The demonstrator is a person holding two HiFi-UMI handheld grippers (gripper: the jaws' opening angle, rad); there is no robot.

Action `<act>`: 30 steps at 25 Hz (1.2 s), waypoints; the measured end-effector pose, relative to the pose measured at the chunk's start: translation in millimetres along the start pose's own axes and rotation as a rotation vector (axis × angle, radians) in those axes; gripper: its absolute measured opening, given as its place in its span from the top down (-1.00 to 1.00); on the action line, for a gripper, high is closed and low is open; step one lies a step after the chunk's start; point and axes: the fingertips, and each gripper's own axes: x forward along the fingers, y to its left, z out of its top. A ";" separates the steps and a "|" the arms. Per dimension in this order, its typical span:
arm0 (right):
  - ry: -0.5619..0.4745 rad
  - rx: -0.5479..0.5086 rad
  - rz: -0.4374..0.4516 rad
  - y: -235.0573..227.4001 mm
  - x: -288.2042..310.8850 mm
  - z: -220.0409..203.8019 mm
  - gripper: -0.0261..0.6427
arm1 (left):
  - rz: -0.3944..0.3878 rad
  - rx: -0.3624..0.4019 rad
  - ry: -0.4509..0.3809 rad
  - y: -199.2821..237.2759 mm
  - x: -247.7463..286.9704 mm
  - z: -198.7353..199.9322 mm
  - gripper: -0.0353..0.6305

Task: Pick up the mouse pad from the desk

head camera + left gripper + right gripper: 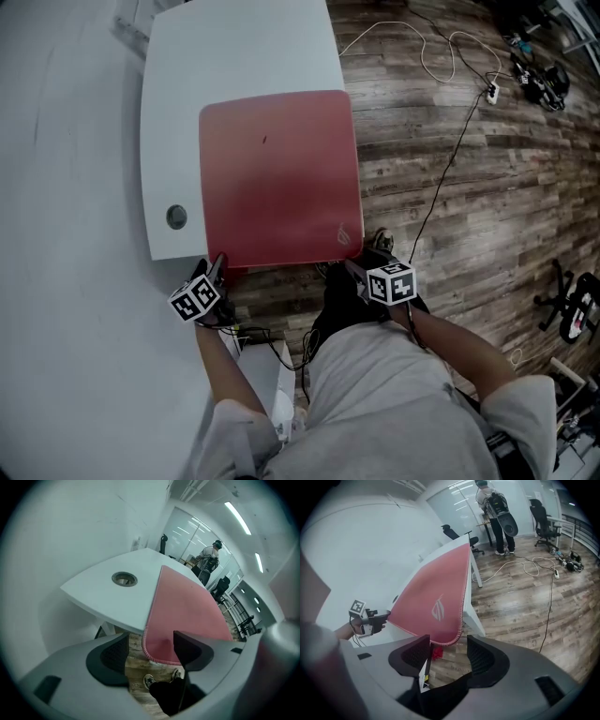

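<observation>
Grey-shirted person (pixel 375 403) faces mouse pad (pixel 279 178) overhanging white desk (pixel 234 56) over plank floor (pixel 450 187).

A wood-plank floor (pixel 469 187) carries a looping white cable (pixel 423 58) that ends at a small plug block (pixel 491 92), with black gear (pixel 539 80) just beyond. Farther back, a person (pixel 494 506) stands near a black office chair (pixel 540 517), under strip ceiling lights (pixel 237 517).

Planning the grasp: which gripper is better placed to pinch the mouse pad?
Left, likely: both open, but mouse pad corner reaches deeper between jaws of left gripper than of right gripper.
</observation>
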 end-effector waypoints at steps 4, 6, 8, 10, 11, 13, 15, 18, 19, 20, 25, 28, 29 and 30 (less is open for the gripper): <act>-0.013 0.038 0.049 0.2 7.6 0.0 0.19 | -0.098 -0.053 0.041 -1.7 11.0 -5.1 0.02; -0.024 0.082 0.085 0.0 10.1 4.1 0.19 | -0.126 -0.077 0.045 -2.8 14.1 -3.6 0.02; -0.027 0.096 0.107 1.4 10.3 6.7 0.19 | -0.143 -0.095 0.049 -4.7 14.2 -4.9 0.02; -0.021 0.085 0.113 4.0 9.7 6.8 0.20 | -0.152 -0.064 0.072 -10.5 13.1 -10.9 0.03; -0.018 0.078 0.112 4.5 8.6 7.2 0.21 | -0.141 -0.024 0.085 -13.7 12.6 -14.2 0.03; -0.016 0.061 0.098 2.0 4.5 8.7 0.37 | -0.091 0.076 0.100 -18.3 10.3 -17.4 0.03; -0.020 0.042 0.087 -2.6 -0.7 8.8 0.54 | -0.041 0.148 0.094 -20.7 5.6 -16.2 0.10; -0.036 0.021 0.101 -1.5 -8.0 9.3 0.72 | 0.004 0.155 0.043 -20.6 -1.7 -8.6 0.57; -0.041 0.009 0.105 0.8 -9.2 10.6 0.73 | 0.010 0.144 0.027 -20.6 -2.8 -6.1 0.67; -0.046 -0.004 0.107 3.5 -10.0 12.2 0.74 | 0.018 0.138 0.014 -20.7 -3.4 -4.4 0.71; -0.058 -0.060 0.123 12.8 -14.6 18.3 0.77 | 0.084 0.187 -0.012 -24.3 -2.3 -3.3 0.80; -0.065 -0.115 0.138 19.7 -19.4 24.1 0.78 | 0.107 0.219 -0.015 -30.3 -4.1 -1.2 0.81; -0.070 -0.136 0.144 23.1 -22.3 27.2 0.78 | 0.111 0.231 -0.017 -34.1 -6.3 0.6 0.81; -0.076 -0.156 0.150 27.1 -25.3 30.6 0.78 | 0.114 0.244 -0.021 -38.7 -8.8 2.6 0.81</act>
